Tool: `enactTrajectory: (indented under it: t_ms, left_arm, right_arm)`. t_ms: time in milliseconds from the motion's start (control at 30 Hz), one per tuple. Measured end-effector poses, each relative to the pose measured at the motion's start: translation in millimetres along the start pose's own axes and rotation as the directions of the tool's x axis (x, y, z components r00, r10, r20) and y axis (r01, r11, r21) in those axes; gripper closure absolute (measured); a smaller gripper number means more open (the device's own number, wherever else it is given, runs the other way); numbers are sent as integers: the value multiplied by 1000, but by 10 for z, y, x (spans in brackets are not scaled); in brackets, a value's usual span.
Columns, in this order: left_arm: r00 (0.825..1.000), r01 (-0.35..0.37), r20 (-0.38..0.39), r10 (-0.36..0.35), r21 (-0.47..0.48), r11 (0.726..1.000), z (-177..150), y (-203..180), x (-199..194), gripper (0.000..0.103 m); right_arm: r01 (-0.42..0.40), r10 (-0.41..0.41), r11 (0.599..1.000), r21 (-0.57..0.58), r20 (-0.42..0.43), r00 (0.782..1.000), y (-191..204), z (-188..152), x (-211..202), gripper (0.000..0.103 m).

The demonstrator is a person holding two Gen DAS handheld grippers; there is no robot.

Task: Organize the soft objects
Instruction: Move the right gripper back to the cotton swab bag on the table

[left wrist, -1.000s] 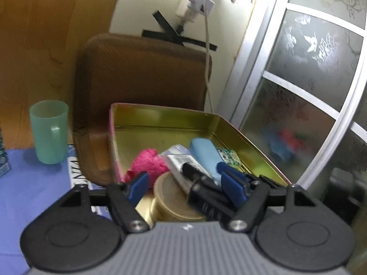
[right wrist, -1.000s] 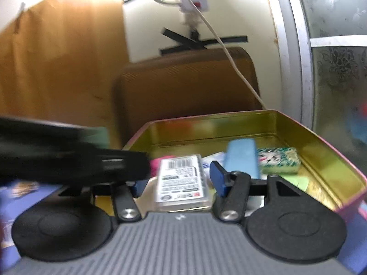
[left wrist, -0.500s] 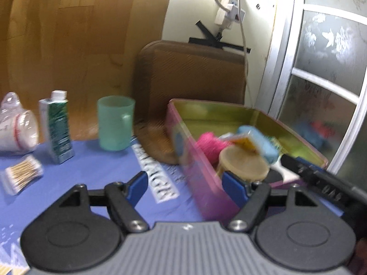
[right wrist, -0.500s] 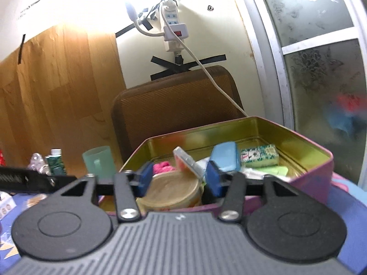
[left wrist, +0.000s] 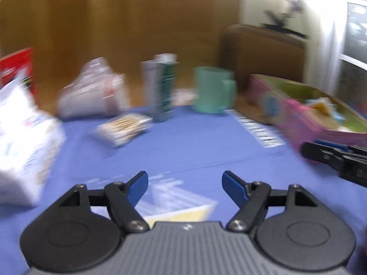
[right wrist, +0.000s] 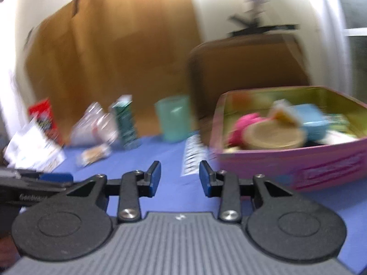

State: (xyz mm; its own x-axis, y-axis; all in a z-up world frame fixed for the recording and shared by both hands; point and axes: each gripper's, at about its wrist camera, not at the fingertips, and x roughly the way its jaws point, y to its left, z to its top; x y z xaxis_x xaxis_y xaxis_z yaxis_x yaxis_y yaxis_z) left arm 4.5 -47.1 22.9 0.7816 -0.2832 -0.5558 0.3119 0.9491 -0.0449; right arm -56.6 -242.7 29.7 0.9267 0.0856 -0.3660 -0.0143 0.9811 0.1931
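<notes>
Grippers, left gripper and right gripper, both spread apart and empty; pink yarn ball, centre right inside pink tin, likely light, compressible: pinch mid-body.

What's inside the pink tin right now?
In the pink tin: a pink fluffy ball, a round tan lid, a light blue case and a tilted card. Anything beneath them is hidden.
</notes>
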Motion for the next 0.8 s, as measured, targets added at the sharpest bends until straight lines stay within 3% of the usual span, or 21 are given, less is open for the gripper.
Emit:
enactTrajectory:
  t_ms: [100, 300, 433, 667, 800]
  left_arm:
    - [996, -93, -13, 92, -54, 994, -40, 387, 24, 30]
    - [977, -212, -3, 214, -137, 968, -158, 933, 53, 30]
    - [990, -127, 23, 137, -252, 960, -198, 1102, -7, 30]
    - [991, -78, 85, 108, -293, 953, -223, 1149, -107, 30]
    - [989, -78, 99, 107, -264, 961, -207, 1125, -76, 30]
  right_arm:
    - [-51, 50, 998, -28, -62, 997, 220, -7, 213, 63]
    - [-129, 115, 988, -90, -146, 983, 628, 10, 600, 62]
    - [-170, 149, 976, -139, -150, 977, 910, 97, 922, 38]
    - [-248, 206, 951, -186, -217, 954, 1375, 347, 1806, 8]
    - [-256, 182, 936, -241, -293, 939, 1572, 367, 2268, 6]
